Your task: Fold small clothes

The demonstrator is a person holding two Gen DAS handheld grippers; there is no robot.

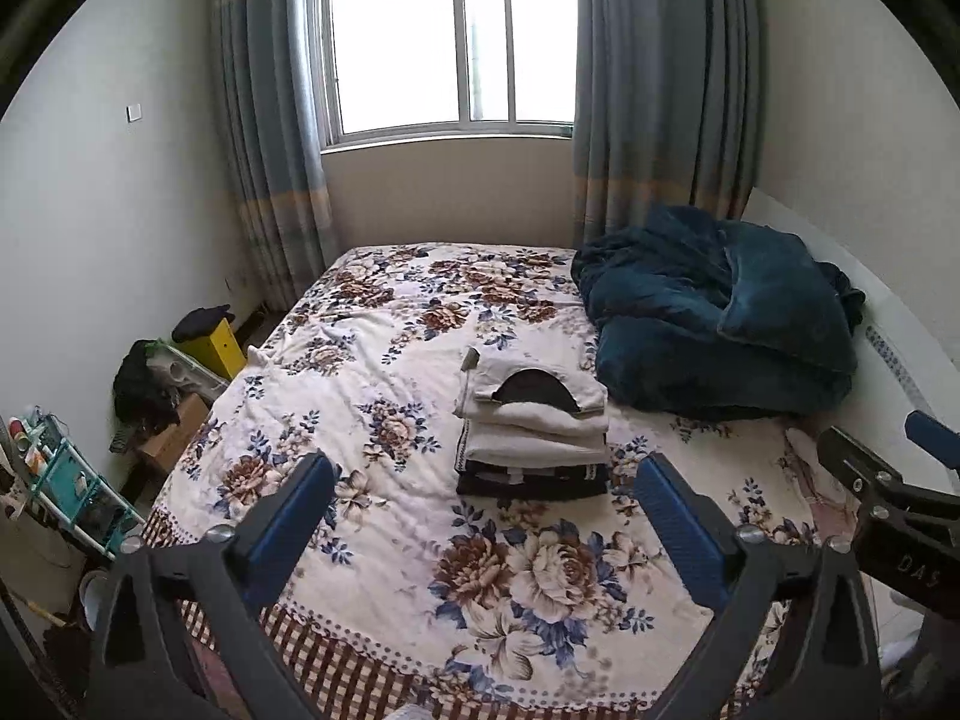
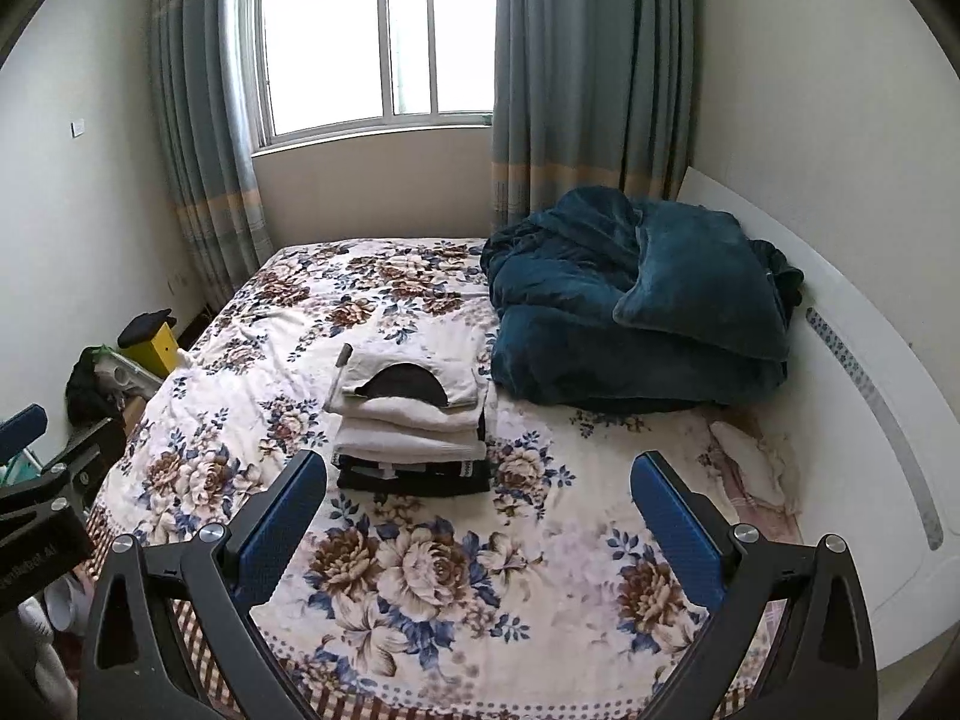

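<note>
Both the left gripper [image 1: 486, 516] and right gripper [image 2: 480, 510] gape wide, empty. The stack of folded clothes [image 1: 534, 426] sits on the floral bedspread [image 1: 372, 420].

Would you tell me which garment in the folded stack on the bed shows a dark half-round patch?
The top garment of the stack: cream, with a dark half-round neck opening. The cream pieces beneath are plain, and the bottom ones are dark all over.
</note>
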